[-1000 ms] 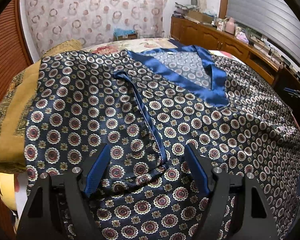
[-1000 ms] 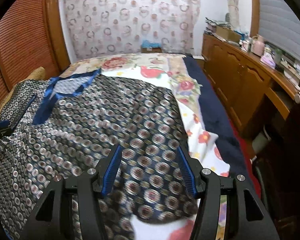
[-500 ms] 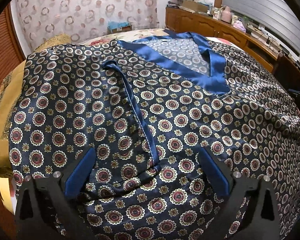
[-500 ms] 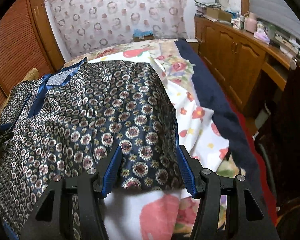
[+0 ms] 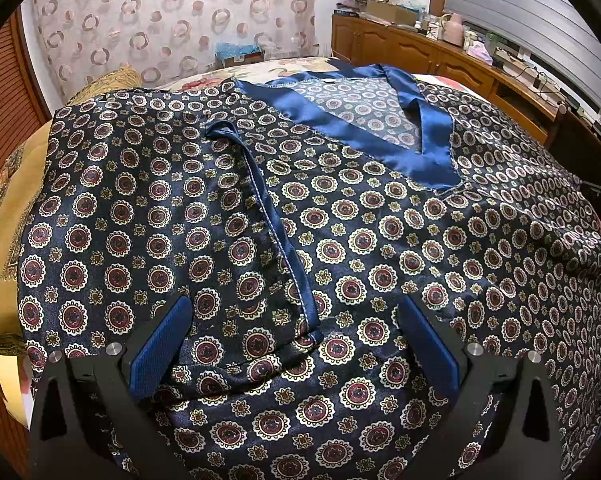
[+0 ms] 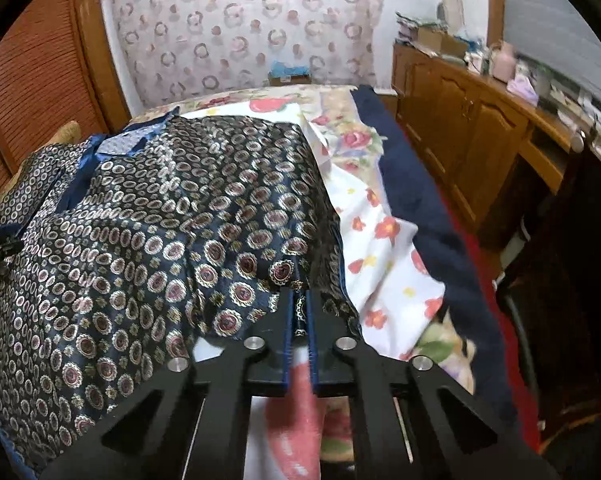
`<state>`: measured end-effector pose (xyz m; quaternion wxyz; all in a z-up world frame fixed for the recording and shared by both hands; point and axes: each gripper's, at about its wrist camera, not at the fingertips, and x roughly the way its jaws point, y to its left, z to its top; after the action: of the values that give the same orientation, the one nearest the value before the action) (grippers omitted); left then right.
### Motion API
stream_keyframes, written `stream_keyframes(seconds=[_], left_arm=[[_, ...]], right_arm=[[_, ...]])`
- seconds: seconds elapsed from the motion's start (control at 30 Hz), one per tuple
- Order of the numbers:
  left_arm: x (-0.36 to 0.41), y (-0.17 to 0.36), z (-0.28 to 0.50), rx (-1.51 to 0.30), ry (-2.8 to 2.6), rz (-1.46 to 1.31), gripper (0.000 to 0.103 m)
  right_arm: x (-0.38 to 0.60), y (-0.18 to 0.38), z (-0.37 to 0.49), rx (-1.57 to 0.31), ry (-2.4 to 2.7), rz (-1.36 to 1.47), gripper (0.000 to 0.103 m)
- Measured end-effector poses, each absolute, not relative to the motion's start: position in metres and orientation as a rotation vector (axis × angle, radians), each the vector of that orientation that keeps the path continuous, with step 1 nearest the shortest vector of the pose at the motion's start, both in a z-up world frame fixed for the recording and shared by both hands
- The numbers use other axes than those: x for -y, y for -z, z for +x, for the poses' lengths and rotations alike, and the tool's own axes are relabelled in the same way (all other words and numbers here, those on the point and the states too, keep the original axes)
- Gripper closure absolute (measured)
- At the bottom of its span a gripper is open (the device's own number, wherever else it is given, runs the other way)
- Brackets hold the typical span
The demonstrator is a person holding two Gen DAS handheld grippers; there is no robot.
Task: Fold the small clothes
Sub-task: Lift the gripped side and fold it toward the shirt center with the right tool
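Note:
A navy satin top (image 5: 360,248) with round medallions and a blue V-neck band (image 5: 432,160) lies spread over the bed. One sleeve with a blue hem (image 5: 268,208) is folded in across its front. My left gripper (image 5: 294,340) hovers just above the near part of the cloth, its jaws wide open, the sleeve's end between the blue pads (image 5: 160,344) and nothing gripped. In the right wrist view the same top (image 6: 160,240) drapes leftward. My right gripper (image 6: 300,308) is shut on the top's near right edge, which bunches up at the pads.
A white floral sheet (image 6: 384,240) and a dark blue blanket (image 6: 420,208) cover the bed to the right of the top. A yellow patterned pillow (image 5: 8,220) lies at the left. Cluttered wooden cabinets (image 6: 460,128) run along the right wall.
My right gripper's jaws, open half a second ago around the top's edge, have shut on it. The left jaws spread wider over the first half second, then stayed.

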<state>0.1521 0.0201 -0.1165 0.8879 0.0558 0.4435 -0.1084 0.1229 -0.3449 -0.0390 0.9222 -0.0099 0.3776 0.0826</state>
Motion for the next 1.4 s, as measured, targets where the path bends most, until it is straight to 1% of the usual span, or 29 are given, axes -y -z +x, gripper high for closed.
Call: stream_keyframes(seconds=[0.27, 0.43, 0.57, 0.8, 1.07, 1.17, 1.2, 1.27, 1.33, 1.4], left_arm=[[-0.021, 0.114, 0.152, -0.912, 0.209, 0.116, 0.0], [-0.027, 0.095, 0.14, -0.836, 0.195, 0.072, 0.0], [-0.03, 0.067, 0.122, -0.757, 0.194, 0.039, 0.0], [-0.029, 0.029, 0.089, -0.635, 0.206, 0.002, 0.0], [-0.016, 0.012, 0.072, -0.569, 0.235, 0.011, 0.0], [-0.011, 0.011, 0.07, -0.566, 0.245, 0.012, 0.0], [-0.009, 0.012, 0.071, -0.565, 0.25, 0.013, 0.0], [-0.007, 0.013, 0.072, -0.566, 0.255, 0.016, 0.0], [-0.005, 0.014, 0.071, -0.567, 0.259, 0.016, 0.0], [-0.003, 0.015, 0.069, -0.569, 0.265, 0.016, 0.0]], right_arm=[[0.313, 0.008, 0.116, -0.656, -0.231, -0.059, 0.1], [0.274, 0.001, 0.115, -0.612, -0.321, -0.088, 0.1], [0.245, 0.012, 0.115, -0.633, -0.385, -0.128, 0.1], [0.237, 0.034, 0.116, -0.709, -0.433, -0.125, 0.1], [0.247, 0.032, 0.104, -0.737, -0.449, -0.115, 0.1], [0.241, 0.024, 0.096, -0.734, -0.429, -0.119, 0.098], [0.241, 0.022, 0.094, -0.73, -0.429, -0.114, 0.097], [0.242, 0.015, 0.088, -0.72, -0.426, -0.106, 0.091], [0.247, 0.007, 0.082, -0.699, -0.414, -0.105, 0.071], [0.251, -0.001, 0.076, -0.68, -0.415, -0.099, 0.066]])
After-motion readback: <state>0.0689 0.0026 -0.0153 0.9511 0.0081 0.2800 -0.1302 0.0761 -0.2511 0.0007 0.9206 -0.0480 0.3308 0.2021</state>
